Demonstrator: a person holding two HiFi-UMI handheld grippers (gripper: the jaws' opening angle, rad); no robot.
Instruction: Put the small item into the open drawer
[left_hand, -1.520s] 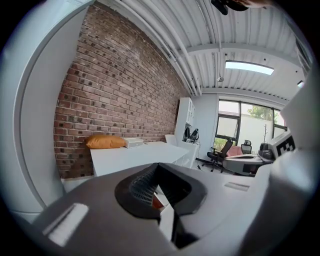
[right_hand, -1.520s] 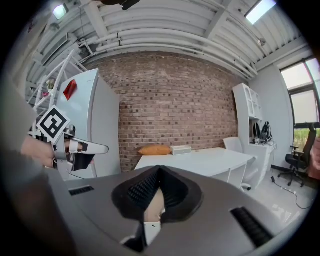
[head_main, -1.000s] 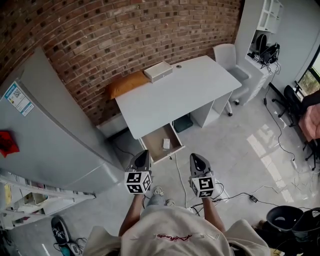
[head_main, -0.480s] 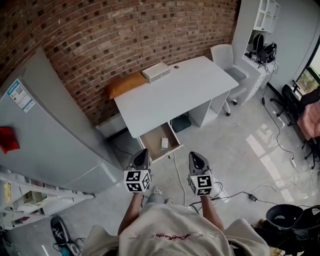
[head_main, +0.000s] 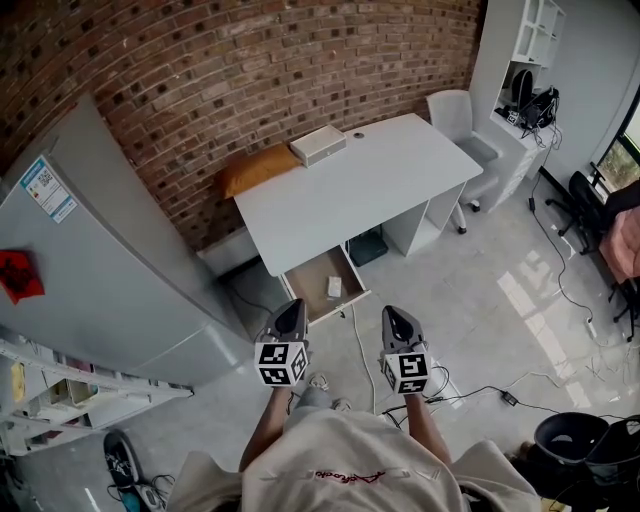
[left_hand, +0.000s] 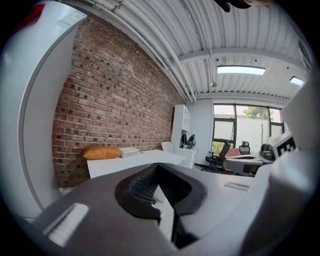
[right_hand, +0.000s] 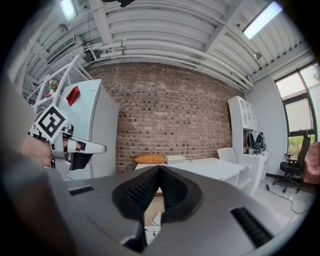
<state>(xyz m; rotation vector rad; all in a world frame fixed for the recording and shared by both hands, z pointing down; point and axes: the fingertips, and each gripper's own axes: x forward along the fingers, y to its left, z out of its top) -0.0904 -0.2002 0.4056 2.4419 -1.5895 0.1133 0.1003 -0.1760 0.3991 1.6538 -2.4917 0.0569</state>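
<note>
The small item (head_main: 334, 287) lies inside the open drawer (head_main: 310, 283) under the white surface (head_main: 350, 190), so placement is judged complete. The 2 tools, left tool (head_main: 291, 308) and right tool (head_main: 394, 314), are clenched on nothing and held level short of the drawer, consistent with no further handling being required.

Office room with a red brick wall (head_main: 250, 70) and a glossy pale grey floor (head_main: 480, 300)
Seen from above, the wall runs across 12 o'clock with a white desk (head_main: 380, 180) against it and an orange cushion (head_main: 255, 168) at the desk's 10 o'clock; a tall grey fridge (head_main: 100, 270) fills 9 o'clock, a white chair (head_main: 455, 115) and white shelves (head_main: 530, 40) stand at 1 to 2 o'clock, a window (head_main: 625, 150) at 3 o'clock, black bins (head_main: 565, 435) at 4 o'clock, and strip lights (left_hand: 241, 70) glow on the ribbed ceiling
</note>
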